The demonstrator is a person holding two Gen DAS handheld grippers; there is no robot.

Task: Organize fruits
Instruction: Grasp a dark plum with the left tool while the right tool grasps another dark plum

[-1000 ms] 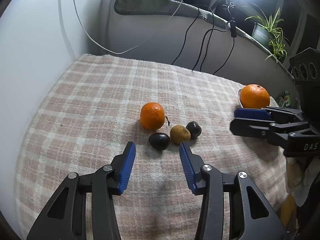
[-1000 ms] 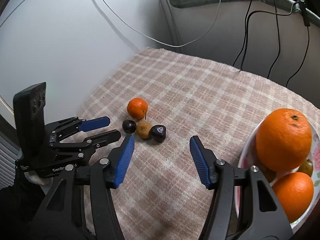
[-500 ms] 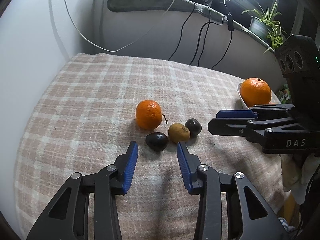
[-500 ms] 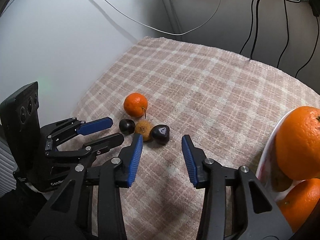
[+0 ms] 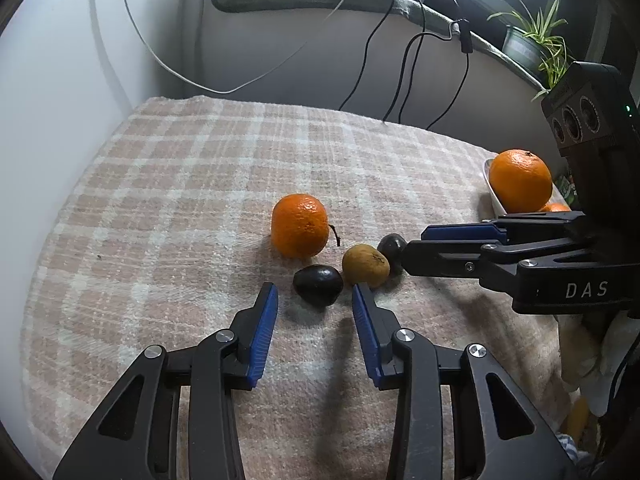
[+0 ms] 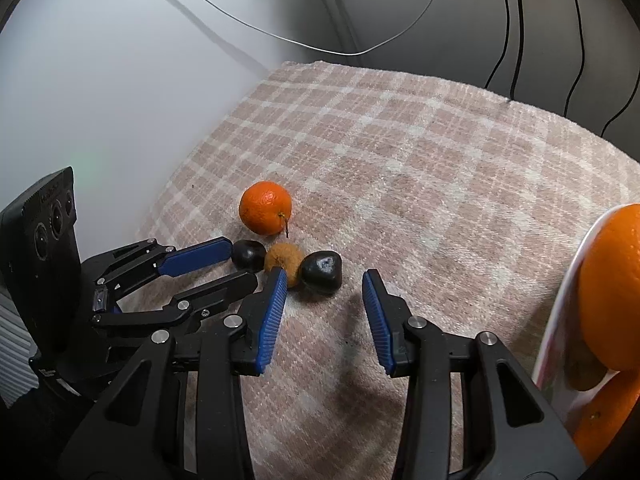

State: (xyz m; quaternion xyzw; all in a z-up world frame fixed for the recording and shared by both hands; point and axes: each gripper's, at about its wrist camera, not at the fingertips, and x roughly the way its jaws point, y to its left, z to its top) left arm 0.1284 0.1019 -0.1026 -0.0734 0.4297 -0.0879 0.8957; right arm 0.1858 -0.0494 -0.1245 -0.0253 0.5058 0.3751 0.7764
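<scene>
Hovering with fingers apart and empty, jaws just narrowed, the left gripper (image 5: 314, 304) and right gripper (image 6: 324, 292) leave four fruits on the checked cloth (image 5: 200, 168), small orange (image 5: 299, 225) included, while the plate (image 6: 560, 308) holds some oranges

Both tongs angled down, jaws parted and empty

The left tongs (image 5: 314, 298) tilt downward, blue pads apart with nothing pressed between them, the jaws having just been closing. The right tongs (image 6: 325, 282) tilt down likewise, pads apart and gripping nothing, reaching in crosswise just beside the left pair's tips.
</scene>
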